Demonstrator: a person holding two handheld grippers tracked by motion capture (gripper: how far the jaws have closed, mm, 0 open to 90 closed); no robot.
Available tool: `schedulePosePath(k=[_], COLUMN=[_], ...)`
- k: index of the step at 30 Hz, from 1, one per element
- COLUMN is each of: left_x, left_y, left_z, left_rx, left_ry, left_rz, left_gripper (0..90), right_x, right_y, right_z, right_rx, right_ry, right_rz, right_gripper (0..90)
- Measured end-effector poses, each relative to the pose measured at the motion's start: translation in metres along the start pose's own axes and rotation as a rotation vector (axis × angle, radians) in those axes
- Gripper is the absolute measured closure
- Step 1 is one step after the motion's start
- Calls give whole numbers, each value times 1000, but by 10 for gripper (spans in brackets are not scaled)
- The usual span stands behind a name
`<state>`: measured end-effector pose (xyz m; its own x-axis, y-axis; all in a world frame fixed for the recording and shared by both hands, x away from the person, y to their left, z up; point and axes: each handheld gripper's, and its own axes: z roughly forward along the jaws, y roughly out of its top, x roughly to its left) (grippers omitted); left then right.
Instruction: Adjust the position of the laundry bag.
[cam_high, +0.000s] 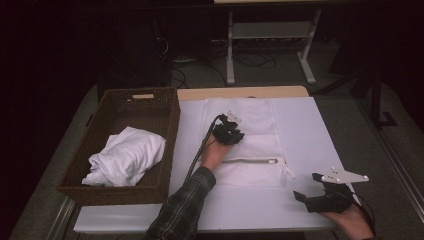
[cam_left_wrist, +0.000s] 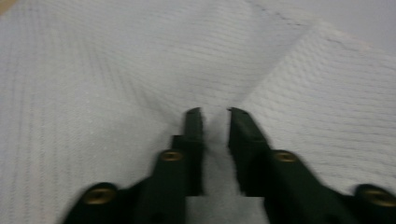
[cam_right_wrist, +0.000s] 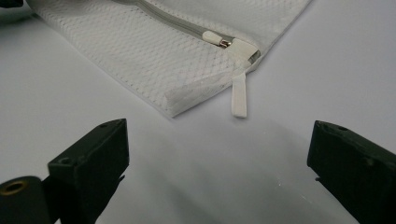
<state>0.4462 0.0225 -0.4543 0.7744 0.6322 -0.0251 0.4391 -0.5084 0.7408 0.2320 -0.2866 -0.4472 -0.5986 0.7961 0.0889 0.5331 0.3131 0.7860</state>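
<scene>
— Now, what is found at the left?

— A wicker basket (cam_high: 120, 145) is seen at nine o'clock of the table (cam_high: 310, 130), with crumpled white cloth (cam_high: 126, 156) lying in it. A white mesh laundry bag (cam_high: 250, 145) is spread flat at the table's middle, its zipper (cam_high: 249, 161) running across near the edge closest to the person.

— And the left gripper (cam_high: 229, 131)?

— It is set down on the bag's middle. In the left gripper view its jaws are held a little apart, with a raised ridge of mesh (cam_left_wrist: 215, 122) between the tips; whether the mesh is actually pinched cannot be told.

— The right gripper (cam_high: 312, 189)?

— It is kept at five o'clock of the bag, well apart from it, with jaws spread wide and nothing between them. In the right gripper view the zipper pull (cam_right_wrist: 219, 39) and the white tab (cam_right_wrist: 239, 93) lie at twelve o'clock of the jaws.

— Which step is judged to be in hand?

— The top layer is probably being gathered by the left gripper. Next, the pull would likely need to be reached and clamped by the right gripper while the bag is held steady.
</scene>
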Motion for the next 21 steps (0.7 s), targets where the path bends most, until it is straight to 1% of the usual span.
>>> schedulePosePath(k=[2,3,5,7,8,9,10,12,16,18,19,21], left_x=[-1,-2,-2,-4,-4,-4,-4,-4,-1,-1,-3,-4], left_y=[0,0,0,-2,-2,-3,-3,-3,-2,-2,-1,-1], left_z=[0,1,1,1,1,1,1,1,-1,-1,-2,-3], left_rx=[1,5,5,-10,-10,-11,-11,-12,-15,-15,-13,-16], left_ry=[-1,11,11,25,25,31,31,28,3,3,-13,-19], left_rz=[7,23,23,46,46,48,48,49,15,15,17,18], left_gripper=[671,674,689,854,886,886,900,900,900,900,900,900], right_x=[0,0,0,1,1,1,1,1,0,0,-1,-1], right_y=[0,0,0,0,0,0,0,0,0,0,0,0], right_z=[0,0,0,1,1,1,1,1,0,-1,-1,-1], right_rx=[0,0,1,4,4,4,4,4,-2,-3,-2,-4], right_ry=[0,1,1,1,1,1,1,2,0,0,0,0], right_rz=[-1,-1,1,2,2,2,2,-2,4,5,5,6], right_gripper=[51,51,51,51,51,51,51,51,51,51,52,52])
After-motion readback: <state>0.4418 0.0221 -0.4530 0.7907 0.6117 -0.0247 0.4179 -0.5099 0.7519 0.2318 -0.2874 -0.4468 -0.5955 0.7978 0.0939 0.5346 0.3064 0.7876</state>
